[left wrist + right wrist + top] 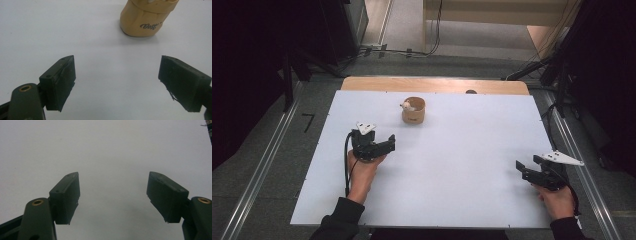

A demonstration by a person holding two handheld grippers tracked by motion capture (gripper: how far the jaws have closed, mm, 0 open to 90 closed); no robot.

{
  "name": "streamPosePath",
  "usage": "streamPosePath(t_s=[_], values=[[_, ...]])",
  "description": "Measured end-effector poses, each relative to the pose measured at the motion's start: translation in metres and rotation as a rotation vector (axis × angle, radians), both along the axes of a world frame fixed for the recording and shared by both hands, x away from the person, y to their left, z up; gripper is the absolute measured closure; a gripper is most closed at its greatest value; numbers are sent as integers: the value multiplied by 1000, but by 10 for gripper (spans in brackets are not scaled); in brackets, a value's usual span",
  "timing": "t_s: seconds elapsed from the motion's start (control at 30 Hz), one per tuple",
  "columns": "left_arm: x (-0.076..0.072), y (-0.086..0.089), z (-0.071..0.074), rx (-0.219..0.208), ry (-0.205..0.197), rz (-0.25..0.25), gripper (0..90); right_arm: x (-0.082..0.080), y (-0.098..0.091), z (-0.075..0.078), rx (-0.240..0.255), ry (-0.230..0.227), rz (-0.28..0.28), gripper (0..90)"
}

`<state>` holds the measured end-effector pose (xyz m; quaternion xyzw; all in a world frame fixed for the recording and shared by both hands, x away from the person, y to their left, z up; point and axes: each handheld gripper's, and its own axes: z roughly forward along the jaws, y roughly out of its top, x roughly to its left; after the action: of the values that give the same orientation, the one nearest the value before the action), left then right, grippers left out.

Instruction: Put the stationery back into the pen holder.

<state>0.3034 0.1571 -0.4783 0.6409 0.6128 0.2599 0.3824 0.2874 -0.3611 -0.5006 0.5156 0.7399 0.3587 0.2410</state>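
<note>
L gripper (384, 143) wide open, empty, near the round tan wooden cup (414, 110). Small white object (407, 105) inside, maybe a figurine. R gripper (524, 169) open, empty, on white tabletop (462, 165).

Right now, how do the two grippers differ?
The left gripper sits near the cup and points toward it; the right gripper sits at the table's right edge, far from the cup, facing bare tabletop. Both are black, hand-held, open and hold nothing.
</note>
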Motion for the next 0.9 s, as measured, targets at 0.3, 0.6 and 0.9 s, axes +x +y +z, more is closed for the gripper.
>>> streamPosePath(t_s=[0.3,0.6,0.9], values=[[-11,6,-5,5,15,-2,136,-1,-1,1,4,-3,0,252],[-22,16,-11,3,27,10,132,-2,-1,1,4,-5,1,252],[-30,23,-14,3,32,20,132,-2,-1,2,4,-5,4,252]])
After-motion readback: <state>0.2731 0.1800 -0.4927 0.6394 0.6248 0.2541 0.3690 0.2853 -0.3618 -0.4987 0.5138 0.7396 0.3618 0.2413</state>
